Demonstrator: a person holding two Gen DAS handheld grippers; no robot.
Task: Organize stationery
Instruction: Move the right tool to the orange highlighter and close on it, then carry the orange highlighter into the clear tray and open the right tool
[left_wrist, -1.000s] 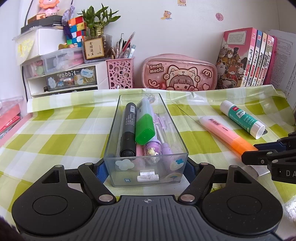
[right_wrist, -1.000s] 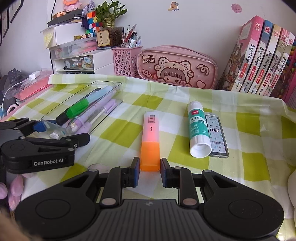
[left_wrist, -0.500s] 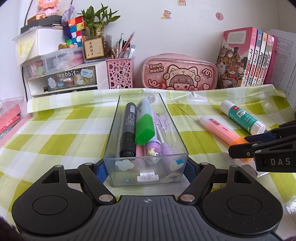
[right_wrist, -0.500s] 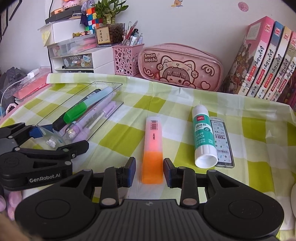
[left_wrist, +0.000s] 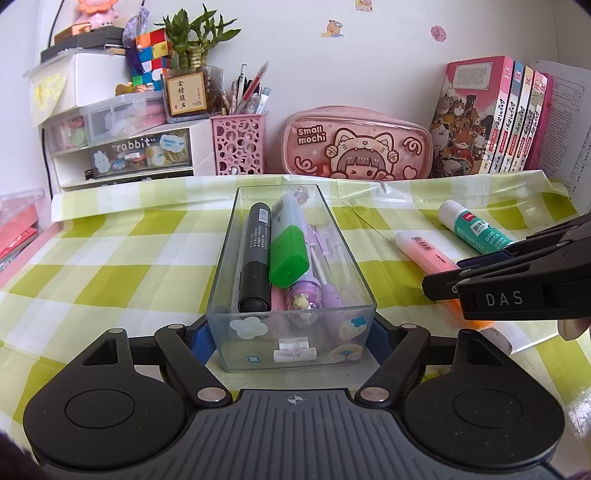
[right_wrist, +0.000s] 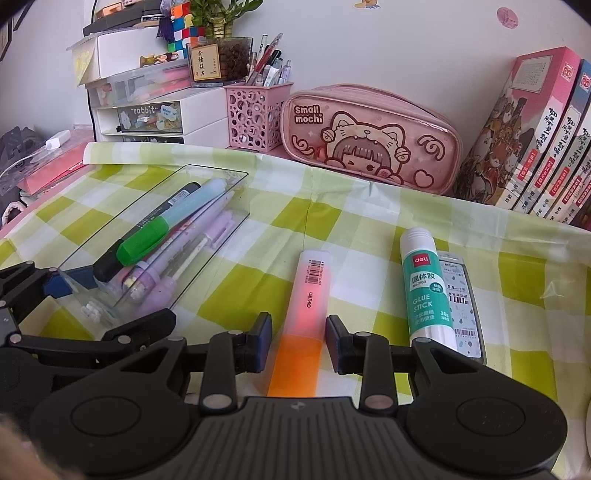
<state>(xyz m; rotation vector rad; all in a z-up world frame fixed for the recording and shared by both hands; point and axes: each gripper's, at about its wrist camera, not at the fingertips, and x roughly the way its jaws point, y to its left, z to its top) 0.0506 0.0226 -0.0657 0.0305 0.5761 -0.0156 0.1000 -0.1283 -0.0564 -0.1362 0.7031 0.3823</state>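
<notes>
A clear plastic box (left_wrist: 221, 251) stands on the green checked cloth, and my left gripper (left_wrist: 291, 336) is shut on its near end, blue pads pressed to both side walls. Inside lie a black marker (left_wrist: 255, 254), a green-capped highlighter (left_wrist: 288, 254) and purple pens (left_wrist: 325, 280). To the right of the box lies an orange-and-pink highlighter (right_wrist: 308, 295). My right gripper (right_wrist: 299, 334) is open and straddles its orange end, with a small gap at each pad. A white and green glue stick (right_wrist: 424, 288) and a flat lead case (right_wrist: 461, 302) lie further right.
Along the back wall stand a pink pencil case (left_wrist: 354, 147), a pink pen holder (left_wrist: 238, 147), a white drawer unit (left_wrist: 122, 155) with a plant on top, and a row of books (left_wrist: 491, 114). Bare checked cloth (left_wrist: 110, 258) lies left of the box.
My right gripper has moved forward over the orange highlighter, and its jaws now stand wider, on either side of the orange end. The left gripper and the box have not moved.
</notes>
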